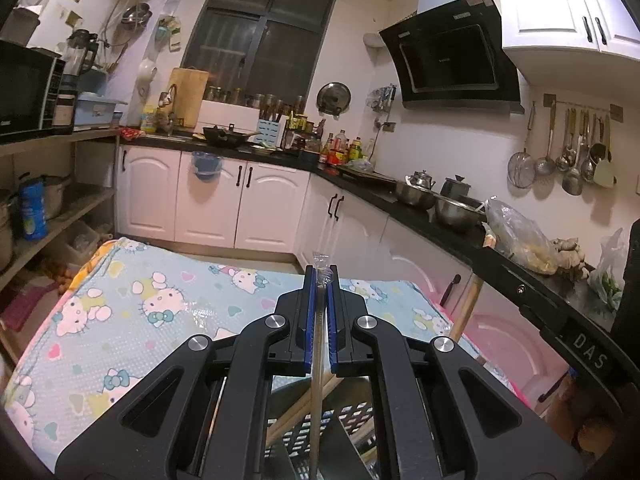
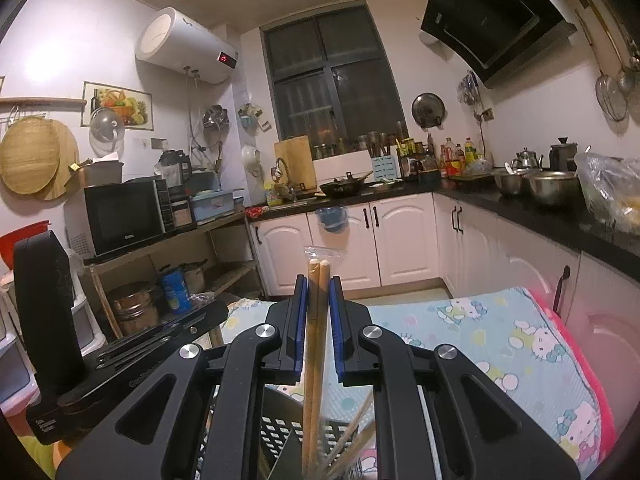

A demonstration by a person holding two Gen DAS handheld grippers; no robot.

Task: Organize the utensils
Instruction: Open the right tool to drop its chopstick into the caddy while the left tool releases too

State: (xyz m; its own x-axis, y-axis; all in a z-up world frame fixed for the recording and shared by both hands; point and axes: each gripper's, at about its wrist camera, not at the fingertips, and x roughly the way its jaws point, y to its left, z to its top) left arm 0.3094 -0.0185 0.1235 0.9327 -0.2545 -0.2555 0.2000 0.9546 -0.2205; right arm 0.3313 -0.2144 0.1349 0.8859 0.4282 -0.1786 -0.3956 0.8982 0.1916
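My left gripper [image 1: 320, 280] is shut on a thin utensil in a clear plastic sleeve [image 1: 319, 344], which runs upright between the blue pads down into a black perforated utensil holder [image 1: 324, 424]. My right gripper [image 2: 318, 284] is shut on a pair of wooden chopsticks in a clear sleeve [image 2: 314, 344], whose lower ends reach into the black holder [image 2: 280, 432]. More chopsticks [image 2: 352, 436] lean in the holder. Both grippers hover above a table with a Hello Kitty cloth [image 1: 132, 304]. The left gripper's body shows at the left of the right wrist view [image 2: 60, 344].
A black counter [image 1: 400, 196] with steel bowls, a kettle and bags runs along the right. White cabinets [image 2: 384, 240] stand behind the table. A wooden shelf with a microwave [image 2: 124, 216] and pots is at the left. Ladles hang on the right wall [image 1: 576, 152].
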